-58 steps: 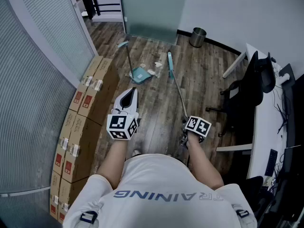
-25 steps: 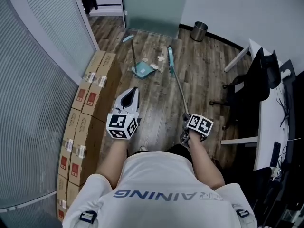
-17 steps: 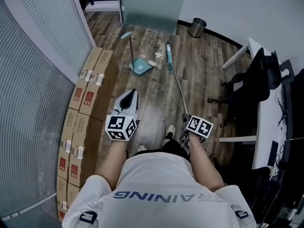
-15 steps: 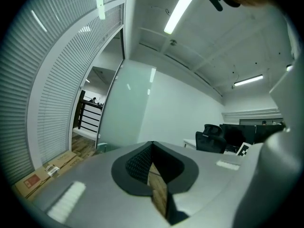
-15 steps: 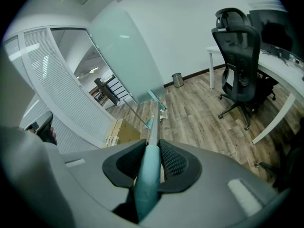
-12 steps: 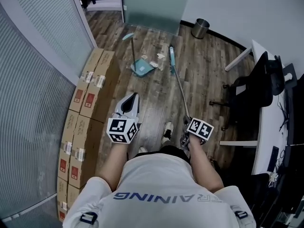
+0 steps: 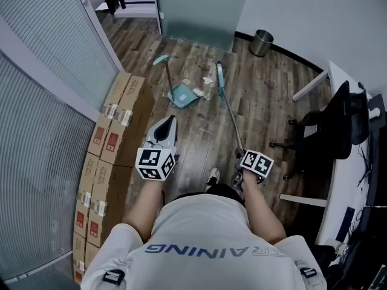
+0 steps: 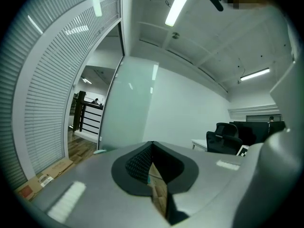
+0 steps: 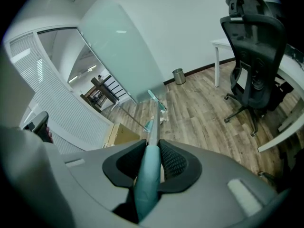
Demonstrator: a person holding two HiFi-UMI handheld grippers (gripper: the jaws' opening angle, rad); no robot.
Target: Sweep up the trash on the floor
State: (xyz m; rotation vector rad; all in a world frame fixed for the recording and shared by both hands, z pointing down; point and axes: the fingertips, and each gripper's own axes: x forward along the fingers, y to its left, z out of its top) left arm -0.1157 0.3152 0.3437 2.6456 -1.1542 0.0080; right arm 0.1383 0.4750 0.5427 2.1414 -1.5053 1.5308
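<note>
In the head view my right gripper is shut on the teal grip of a long broom. The broom's teal head rests on the wooden floor beside scraps of white trash. A teal dustpan with an upright handle stands just left of the scraps. My left gripper hangs shut and empty above the floor, well short of the dustpan. The right gripper view shows the pads clamped on the broom handle. In the left gripper view the left gripper is shut with nothing between the jaws.
A row of cardboard boxes lines the slatted wall on the left. A metal bin stands by the far wall. A black office chair and a white desk fill the right side. A frosted glass panel stands ahead.
The person has taken a step, a shoe now showing below the grippers. Both grippers shifted along with the body. The right grip on the broom is unchanged and the left stays shut.
</note>
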